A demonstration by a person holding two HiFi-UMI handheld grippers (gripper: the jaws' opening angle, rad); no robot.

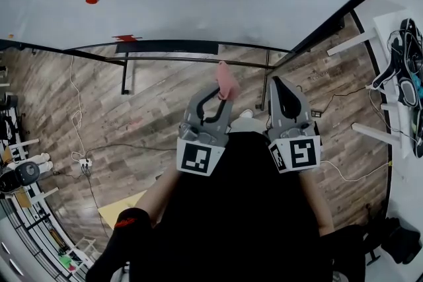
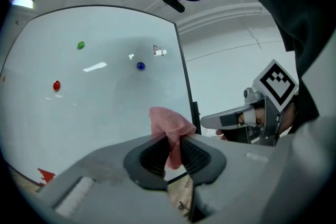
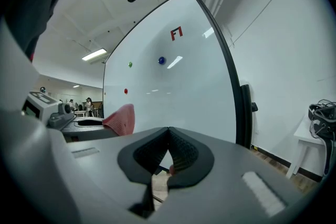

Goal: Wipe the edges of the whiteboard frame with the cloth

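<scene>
Left claw [image 1: 217, 94]: head view, clamped on the pink cloth [image 1: 227, 80], near the bottom right corner of the whiteboard frame [image 1: 344, 12]; right claw [image 1: 279, 90] beside it. Left gripper view: cloth pinched between jaws, frame edge just beyond. Right gripper view: jaws together, nothing held. Best to press the cloth flat and drag steadily along the edge.

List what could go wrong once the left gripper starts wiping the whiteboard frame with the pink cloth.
1. The left gripper pinches only a narrow fold of the pink cloth; drag along the whiteboard frame may pull it free.
2. Only a small wad of cloth sticks past the jaws, so their hard tips could scrape the frame.
3. A white cable trails across the floor; sidestepping along the frame risks a snag.
</scene>
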